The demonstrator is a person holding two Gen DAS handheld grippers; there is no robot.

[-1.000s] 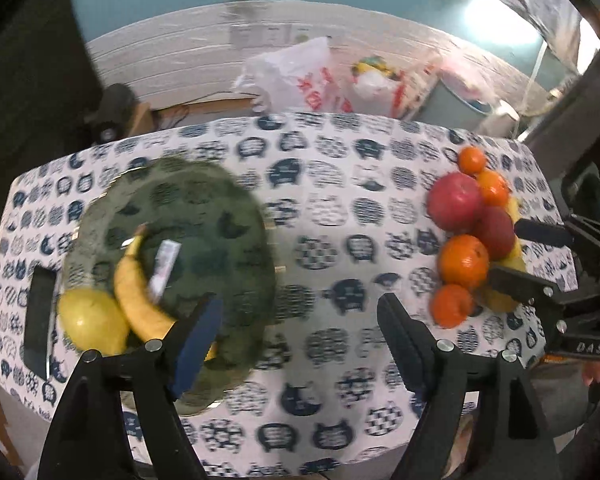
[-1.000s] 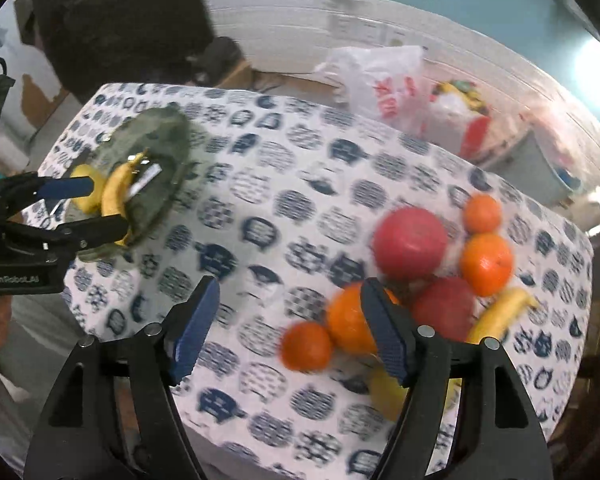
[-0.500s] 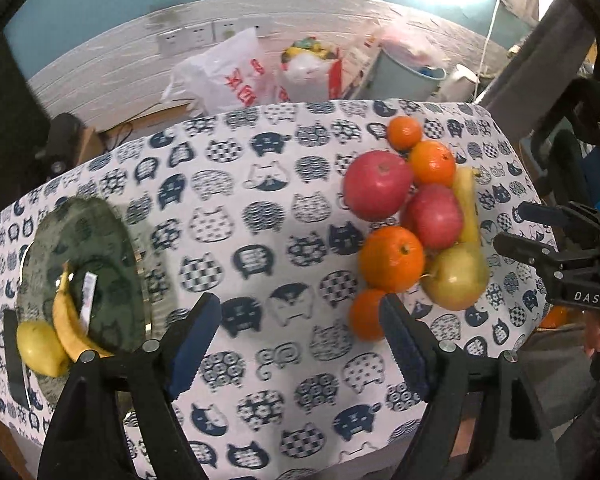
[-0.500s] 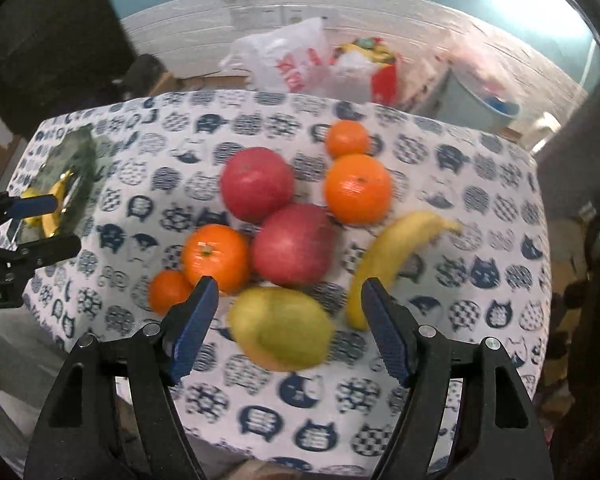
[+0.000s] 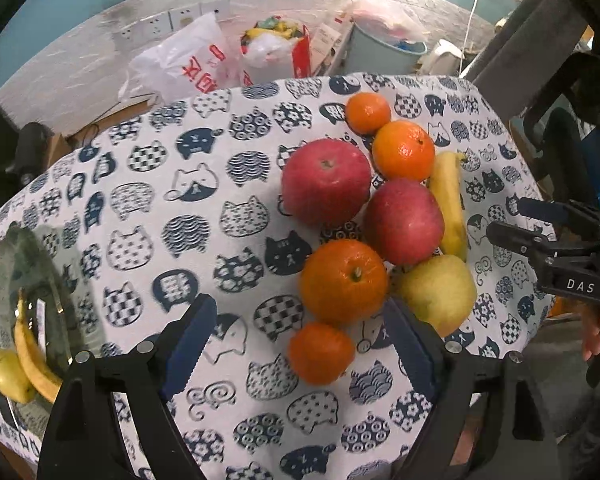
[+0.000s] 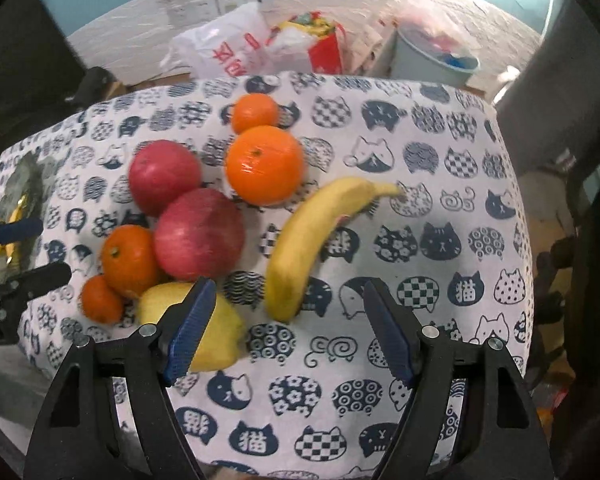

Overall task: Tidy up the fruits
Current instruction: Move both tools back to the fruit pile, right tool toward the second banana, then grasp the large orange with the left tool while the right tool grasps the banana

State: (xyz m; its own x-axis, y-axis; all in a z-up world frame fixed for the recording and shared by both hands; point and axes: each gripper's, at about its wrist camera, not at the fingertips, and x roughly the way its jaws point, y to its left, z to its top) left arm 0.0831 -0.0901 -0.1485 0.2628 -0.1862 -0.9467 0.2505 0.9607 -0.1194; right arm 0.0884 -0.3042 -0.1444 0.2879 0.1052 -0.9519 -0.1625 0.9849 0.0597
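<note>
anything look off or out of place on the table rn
Nothing is spilled or damaged. The oddity: a white tag or slip lies on the green plate beside its banana. Most fruit remains off the plate, clustered around the two apples.

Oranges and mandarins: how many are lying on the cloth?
4: a small one farthest back, a big one just before it, another big one nearer, and a small one nearest. None seems hidden.

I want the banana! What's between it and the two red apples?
Nothing. In the right wrist view only bare cat-print cloth separates the banana from the red apples.
</note>
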